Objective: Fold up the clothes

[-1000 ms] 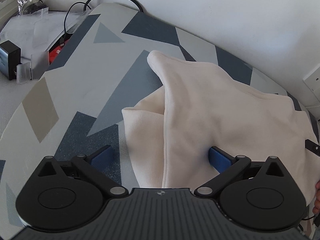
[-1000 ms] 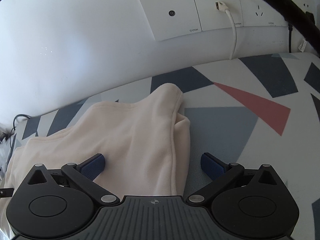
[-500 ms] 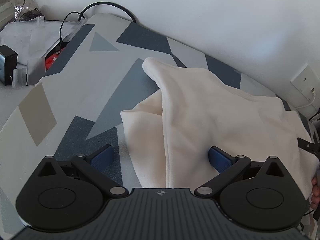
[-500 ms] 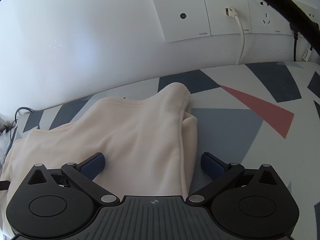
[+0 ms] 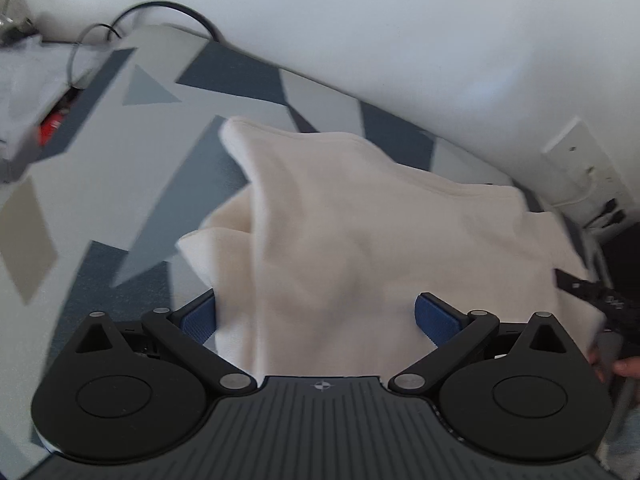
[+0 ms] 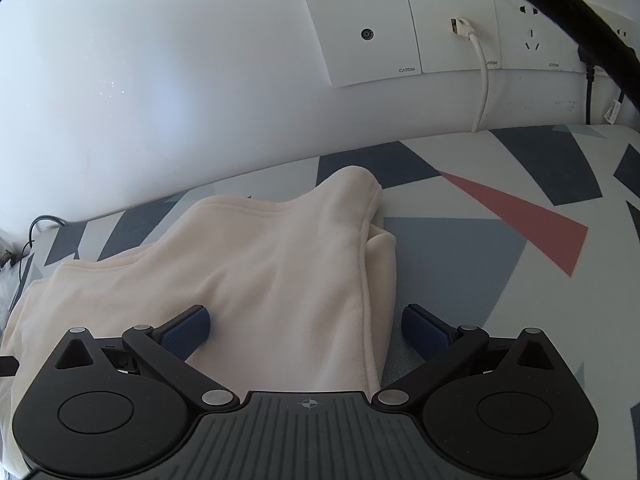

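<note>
While both my grippers stand wide apart w/ nothing clamped, the cream garment (image 5: 360, 240) lies bunched on the patterned surface (image 5: 100, 152) between each pair of blue pads. My left gripper (image 5: 316, 314) straddles its left edge; my right gripper (image 6: 306, 326) straddles its right edge, left pad (image 6: 186, 330) touching cloth. Only the right view shows the wall sockets (image 6: 408, 32), white plugged cable (image 6: 482, 76) and red triangle (image 6: 528, 224). Only the left view shows a black cable loop (image 5: 168, 16), clutter at far left (image 5: 44, 120), fingertips (image 5: 626, 368) at the right edge. Left view is blurred, so clutter can't be identified; near part of the garment is hidden under both gripper bodies.
</note>
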`<state>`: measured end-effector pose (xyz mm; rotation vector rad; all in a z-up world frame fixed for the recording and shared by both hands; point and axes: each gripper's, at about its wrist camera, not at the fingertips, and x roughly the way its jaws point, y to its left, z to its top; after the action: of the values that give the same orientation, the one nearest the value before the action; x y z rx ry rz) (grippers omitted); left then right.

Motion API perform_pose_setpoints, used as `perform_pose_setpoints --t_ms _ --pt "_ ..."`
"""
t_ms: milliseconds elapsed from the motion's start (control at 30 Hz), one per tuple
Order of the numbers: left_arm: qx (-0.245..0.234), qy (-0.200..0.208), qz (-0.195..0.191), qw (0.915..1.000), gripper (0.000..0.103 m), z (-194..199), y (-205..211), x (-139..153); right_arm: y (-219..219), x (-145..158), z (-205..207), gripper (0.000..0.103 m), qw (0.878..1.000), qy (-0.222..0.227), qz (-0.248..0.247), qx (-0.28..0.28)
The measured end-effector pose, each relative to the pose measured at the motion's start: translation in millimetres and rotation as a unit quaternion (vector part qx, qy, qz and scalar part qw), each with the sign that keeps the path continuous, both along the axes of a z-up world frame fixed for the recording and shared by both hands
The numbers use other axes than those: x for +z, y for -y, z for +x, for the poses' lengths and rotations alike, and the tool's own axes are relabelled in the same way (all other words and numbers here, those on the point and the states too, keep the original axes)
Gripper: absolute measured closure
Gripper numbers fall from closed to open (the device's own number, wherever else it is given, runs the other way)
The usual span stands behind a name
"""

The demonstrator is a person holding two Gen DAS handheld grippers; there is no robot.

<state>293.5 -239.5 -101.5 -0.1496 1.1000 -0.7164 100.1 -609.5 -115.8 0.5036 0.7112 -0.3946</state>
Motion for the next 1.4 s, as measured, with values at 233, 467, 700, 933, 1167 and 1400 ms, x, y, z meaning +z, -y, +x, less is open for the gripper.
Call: perform_pose_setpoints --t_ms 233,467,700,933,1167,1400 --pt "-0.030 0.021 0.047 0.9982 0.001 -9 30 0 6 2 4 0.001 1.000 0.003 0.027 -0.009" --pt "-0.036 0.061 0.104 0.9920 0.000 -22 50 -1 -11 0 16 0.001 0.999 -0.026 -0.024 0.010" --pt "-0.016 0.076 0.108 0.9911 0.000 -30 50 -2 -17 -1 14 0.001 0.999 -0.022 -0.034 0.003" --pt "-0.021 0.069 0.112 0.9911 0.000 -26 50 1 -27 0 9 0.001 0.999 -0.022 -0.032 -0.012" --pt "-0.027 0.066 0.114 0.9909 0.000 -30 47 1 -35 2 -1 0.001 0.999 -0.030 -0.024 0.002" --pt "-0.039 0.064 0.115 0.9905 0.000 -38 38 2 -49 5 -15 0.001 0.999 -0.041 -0.015 0.012"
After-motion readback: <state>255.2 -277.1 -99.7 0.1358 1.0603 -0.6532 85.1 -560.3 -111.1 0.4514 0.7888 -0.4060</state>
